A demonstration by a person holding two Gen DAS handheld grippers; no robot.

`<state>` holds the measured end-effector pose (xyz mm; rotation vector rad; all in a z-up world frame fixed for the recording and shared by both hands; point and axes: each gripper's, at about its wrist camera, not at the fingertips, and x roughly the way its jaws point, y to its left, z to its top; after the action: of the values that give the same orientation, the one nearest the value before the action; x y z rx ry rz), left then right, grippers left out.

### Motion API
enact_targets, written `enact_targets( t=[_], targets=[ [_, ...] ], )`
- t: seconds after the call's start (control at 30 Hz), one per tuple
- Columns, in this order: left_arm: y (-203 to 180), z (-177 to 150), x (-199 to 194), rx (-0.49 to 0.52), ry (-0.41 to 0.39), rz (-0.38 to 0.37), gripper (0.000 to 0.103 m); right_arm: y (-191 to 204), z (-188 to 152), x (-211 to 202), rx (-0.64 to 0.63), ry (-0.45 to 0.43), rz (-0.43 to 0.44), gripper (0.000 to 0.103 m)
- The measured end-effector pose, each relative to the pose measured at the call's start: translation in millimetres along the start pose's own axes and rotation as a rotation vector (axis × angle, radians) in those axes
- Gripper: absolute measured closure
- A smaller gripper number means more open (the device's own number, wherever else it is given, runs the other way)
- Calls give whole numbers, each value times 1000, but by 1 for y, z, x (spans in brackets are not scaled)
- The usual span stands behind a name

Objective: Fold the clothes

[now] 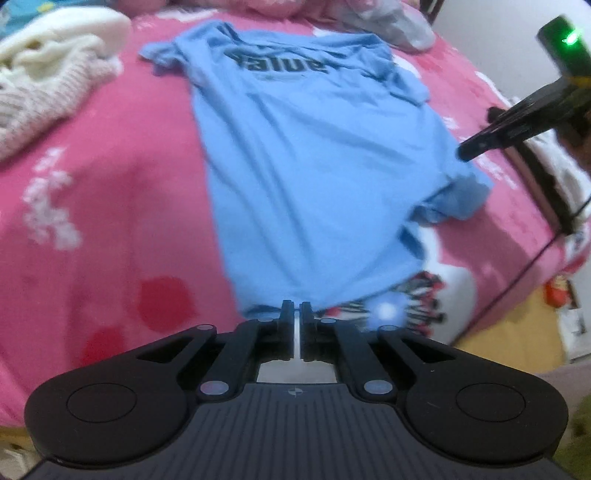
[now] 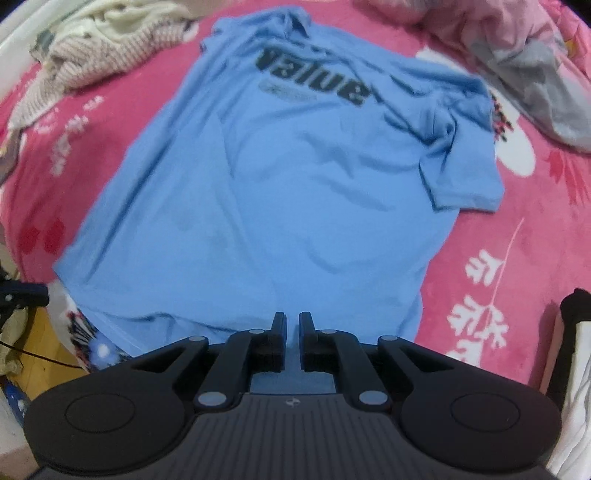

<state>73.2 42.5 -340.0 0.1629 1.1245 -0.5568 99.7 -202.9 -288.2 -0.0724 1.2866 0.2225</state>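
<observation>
A light blue T-shirt [image 1: 314, 166] with dark lettering lies spread flat on the pink bed cover [image 1: 110, 184], collar end far from me. My left gripper [image 1: 295, 306] hovers at the shirt's near hem, its jaws shut to a thin slit with nothing between them. The right gripper [image 1: 476, 147] shows at the shirt's right side, fingers together. In the right wrist view the T-shirt [image 2: 277, 184] fills the middle, one sleeve folded over on the right. My right gripper [image 2: 291, 317] hangs above the near hem, jaws nearly touching and empty. The left gripper [image 2: 22, 293] pokes in at the left edge.
A cream and pink knit sweater [image 1: 48, 81] [image 2: 92, 55] is heaped at the far left of the bed. A grey garment [image 1: 399, 26] [image 2: 546, 92] lies at the far right. The bed's near edge drops to a yellow floor [image 1: 517, 332].
</observation>
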Motion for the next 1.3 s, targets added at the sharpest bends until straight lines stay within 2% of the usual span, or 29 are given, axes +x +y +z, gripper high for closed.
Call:
enact_targets(
  t=[0.07,0.1,0.27,0.37,0.43,0.47,0.5,0.53,0.57,0.63,0.73,0.83,0.9,1.0,1.07,1.17,1.3],
  targets=[
    [6,1,4,-10,7,30,80,10,5,-4,-6,-20,36,96],
    [13,3,6,-35,9,26,78,17,7,-4,-18,-27,48,96],
    [46,13,11,-271,12,-56,77,50,11,0,-74,-35,80,96],
    [51,15,20,-318,46,-76,77,58,7,4,-61,-23,89,96],
    [47,17,27,-300,76,-77,77,60,6,6,-45,-15,91,96],
    [44,17,30,-298,91,-71,80,61,6,7,-37,-13,91,96],
    [42,17,34,-296,105,-65,93,63,6,7,-32,-11,90,96],
    [40,17,34,-302,109,-54,99,64,6,7,-28,-11,87,96],
    [41,15,30,-320,102,-46,100,64,7,8,-28,-11,83,96],
    [45,13,21,-356,89,-30,101,63,9,8,-28,-13,74,96],
    [61,7,-12,-474,59,-9,102,61,12,7,-17,-21,70,96],
    [77,-3,-37,-559,30,-16,102,57,15,12,13,-15,73,96],
    [83,-14,-32,-579,59,-16,102,56,16,19,37,-1,74,96],
    [87,-31,-10,-591,121,27,102,56,21,25,56,13,75,96],
    [96,-34,-15,-638,96,24,102,59,25,23,42,6,73,96],
    [97,-33,-33,-584,51,55,102,60,27,24,15,8,74,96],
    [105,-48,-20,-567,106,101,102,55,28,36,71,48,74,96]
  ],
)
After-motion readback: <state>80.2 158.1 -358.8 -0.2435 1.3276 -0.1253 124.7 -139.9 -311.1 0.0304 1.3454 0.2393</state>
